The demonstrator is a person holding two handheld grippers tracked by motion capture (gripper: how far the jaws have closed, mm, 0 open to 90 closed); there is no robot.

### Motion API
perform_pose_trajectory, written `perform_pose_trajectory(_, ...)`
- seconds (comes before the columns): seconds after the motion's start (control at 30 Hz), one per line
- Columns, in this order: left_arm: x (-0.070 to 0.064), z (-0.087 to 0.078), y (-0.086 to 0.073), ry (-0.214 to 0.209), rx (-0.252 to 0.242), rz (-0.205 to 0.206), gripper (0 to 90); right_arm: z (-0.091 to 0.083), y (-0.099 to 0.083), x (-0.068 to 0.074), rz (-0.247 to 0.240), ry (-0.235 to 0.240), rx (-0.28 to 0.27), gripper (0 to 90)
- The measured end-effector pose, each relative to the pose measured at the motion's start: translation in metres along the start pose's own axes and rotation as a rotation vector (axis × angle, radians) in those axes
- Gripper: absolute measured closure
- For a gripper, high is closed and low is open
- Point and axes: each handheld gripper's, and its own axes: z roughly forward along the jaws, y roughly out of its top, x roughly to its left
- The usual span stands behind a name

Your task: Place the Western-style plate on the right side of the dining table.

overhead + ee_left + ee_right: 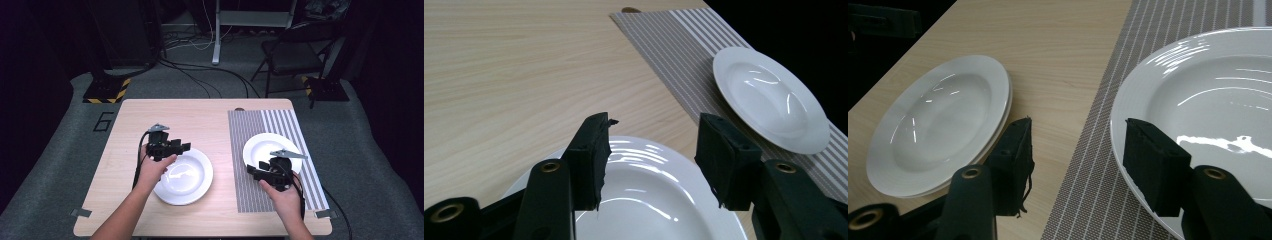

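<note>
A white deep plate (184, 176) rests on the bare wood at centre-left; in the right gripper view it (938, 120) looks like two stacked plates. A second white plate (270, 148) lies on the striped placemat (250, 190). My left gripper (184, 146) is open, its jaws hovering over the far-left rim of the near plate (649, 200), and nothing is between them (654, 130). My right gripper (251, 170) is open at the near-left rim of the mat's plate (1223, 100), with one jaw over the rim and the other over the mat (1078, 130).
The wooden table (200, 115) has bare room at its back and left. A small brown object (239, 109) sits at the far edge by the mat. Beyond the table are a folding chair (295, 50), a hazard-striped base (107, 91) and floor cables.
</note>
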Motion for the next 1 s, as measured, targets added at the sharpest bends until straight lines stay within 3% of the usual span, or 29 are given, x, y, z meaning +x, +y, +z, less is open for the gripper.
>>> perform_pose_trajectory(0.27,0.02,-0.024,-0.023,0.06,-0.028,-0.026,44.5,0.013,0.0,0.013,-0.081,0.026,0.023,44.6)
perform_pose_trajectory(0.5,0.034,-0.04,-0.042,0.107,-0.022,-0.018,43.2,0.022,-0.003,0.02,-0.141,0.073,0.062,45.1)
perform_pose_trajectory(0.63,0.044,-0.051,-0.054,0.143,-0.021,-0.019,43.2,0.029,-0.007,0.021,-0.178,0.073,0.062,44.6)
perform_pose_trajectory(1.0,0.064,-0.057,-0.078,0.21,-0.04,0.003,43.2,0.054,-0.021,0.02,-0.251,0.106,0.108,46.4)
